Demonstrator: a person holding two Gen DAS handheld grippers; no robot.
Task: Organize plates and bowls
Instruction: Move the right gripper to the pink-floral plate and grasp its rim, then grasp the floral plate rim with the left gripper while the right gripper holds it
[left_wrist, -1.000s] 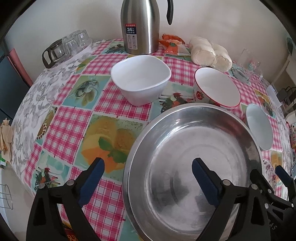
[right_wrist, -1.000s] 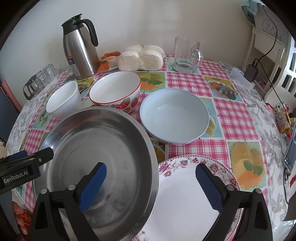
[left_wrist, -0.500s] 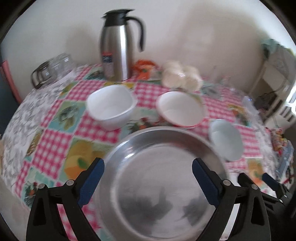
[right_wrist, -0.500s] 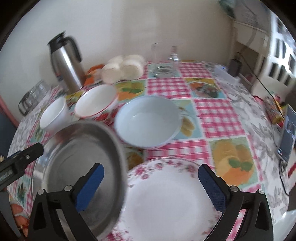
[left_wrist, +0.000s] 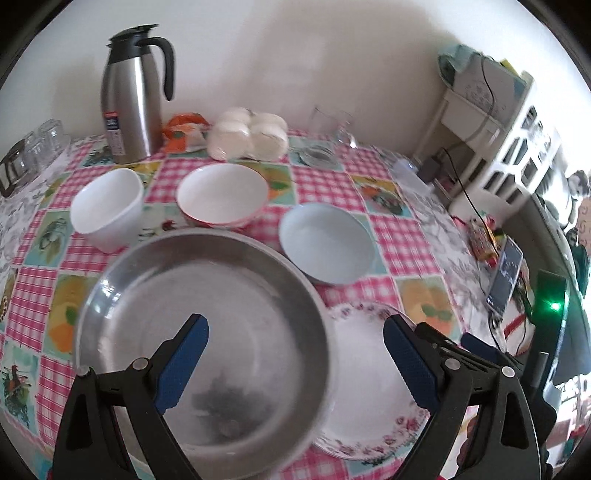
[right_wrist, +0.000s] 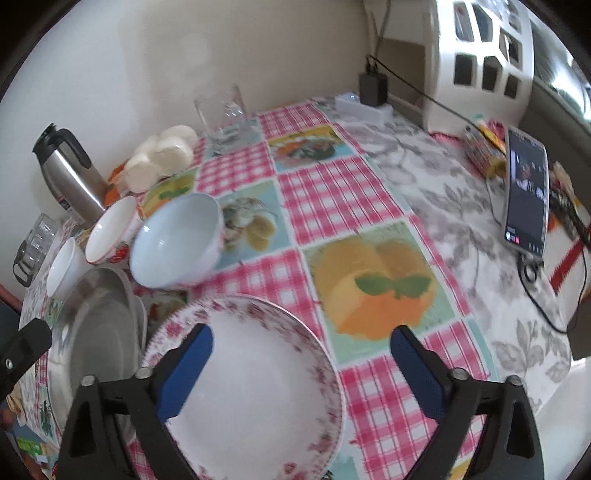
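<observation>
Your left gripper hangs with its blue pads spread wide and nothing between them, right above the steel pan, which is your landmark on the checked tablecloth. Your right gripper is spread just as wide, empty too, poised over the floral-rimmed plate.

That plate sits directly right of the steel pan, and the pan's rim overlaps the plate's left edge in the left wrist view; whether they touch, you can't tell from here.

Past the pan, 3 bowls stand in a row. The pale blue bowl is beyond the pan's right side, close to its rim. The red-rimmed bowl sits just behind the pan's far edge, near the middle. The white bowl is off the pan's far left corner. All 3 are upright and apart from each other.

Farther back from the pan, against the wall, stands the steel thermos with a black handle, behind the white bowl. Right of it lies a bag of white buns, then a glass mug. Well right of the pan, a phone leans near the table's edge, screen lit.
</observation>
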